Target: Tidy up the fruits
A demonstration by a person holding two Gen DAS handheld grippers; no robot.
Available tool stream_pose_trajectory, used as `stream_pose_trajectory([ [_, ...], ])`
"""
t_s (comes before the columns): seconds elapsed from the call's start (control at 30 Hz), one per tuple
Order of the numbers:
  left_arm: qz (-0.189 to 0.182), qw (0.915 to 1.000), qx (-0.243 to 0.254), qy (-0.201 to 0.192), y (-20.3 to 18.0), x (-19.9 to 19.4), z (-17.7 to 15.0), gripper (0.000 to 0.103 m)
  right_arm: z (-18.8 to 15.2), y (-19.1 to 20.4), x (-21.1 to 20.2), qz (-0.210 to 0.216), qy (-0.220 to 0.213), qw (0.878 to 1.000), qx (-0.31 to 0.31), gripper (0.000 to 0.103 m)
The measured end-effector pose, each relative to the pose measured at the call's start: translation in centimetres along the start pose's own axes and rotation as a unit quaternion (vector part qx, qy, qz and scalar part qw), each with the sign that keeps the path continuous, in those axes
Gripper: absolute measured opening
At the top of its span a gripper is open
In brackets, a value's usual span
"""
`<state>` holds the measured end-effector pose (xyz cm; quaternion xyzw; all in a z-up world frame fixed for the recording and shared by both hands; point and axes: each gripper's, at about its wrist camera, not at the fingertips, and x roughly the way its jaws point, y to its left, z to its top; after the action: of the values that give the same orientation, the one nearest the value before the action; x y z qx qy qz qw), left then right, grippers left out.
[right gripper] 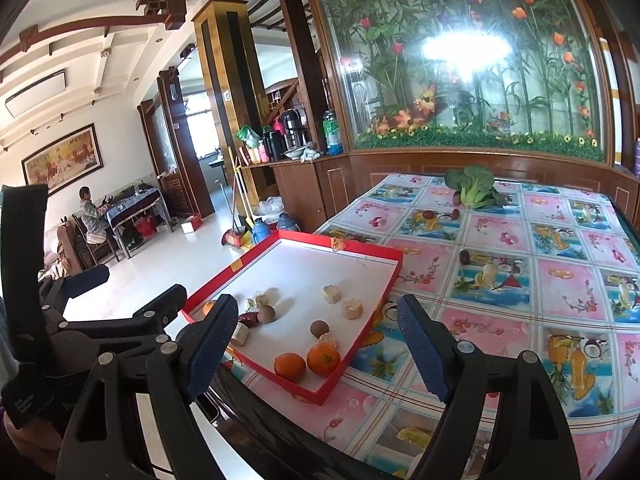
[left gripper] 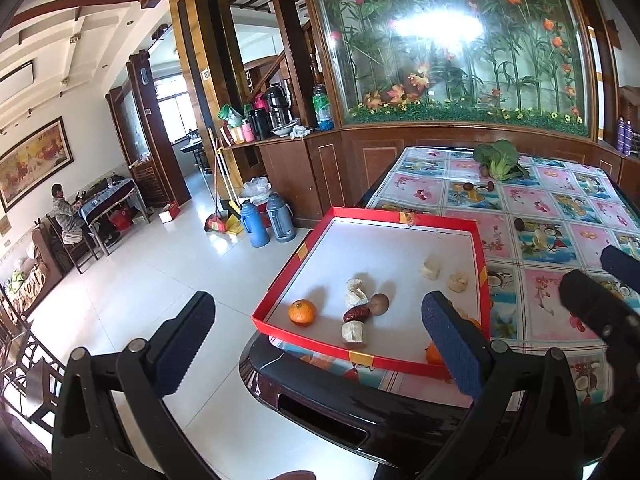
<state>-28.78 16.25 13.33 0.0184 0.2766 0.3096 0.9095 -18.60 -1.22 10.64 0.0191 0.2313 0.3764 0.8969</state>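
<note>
Both grippers stand wide with nothing between their fingers: the left gripper hangs over the near left corner of the table, the right gripper just beside it over the near edge. No brand or writing can be read; small print on the strap at the left of the right wrist view is too blurred.

A red tray with a white floor lies at the table's near left, its long axis running from near to far. Inside lie three oranges, two brown round fruits, a dark red date and several pale peeled chunks.

On the flowered tablecloth, a small dark fruit lies right of the tray, and a leafy green vegetable lies at the far end. Nothing blocks the tray.
</note>
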Motion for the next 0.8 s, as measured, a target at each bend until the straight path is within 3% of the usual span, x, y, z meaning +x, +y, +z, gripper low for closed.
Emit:
stream_pose_trajectory([
  [0.53, -0.014, 0.9996, -0.016, 0.02, 2.4, 3.3, 1.3, 0.103, 1.1, 2.3, 3.7, -0.01, 0.028, 0.999, -0.034, 0.082],
  [0.8, -0.037, 0.9963, -0.045, 0.063, 4.3, 5.7, 1.3, 0.103, 1.3, 4.0, 4.9, -0.023, 0.025, 0.997, -0.063, 0.082],
])
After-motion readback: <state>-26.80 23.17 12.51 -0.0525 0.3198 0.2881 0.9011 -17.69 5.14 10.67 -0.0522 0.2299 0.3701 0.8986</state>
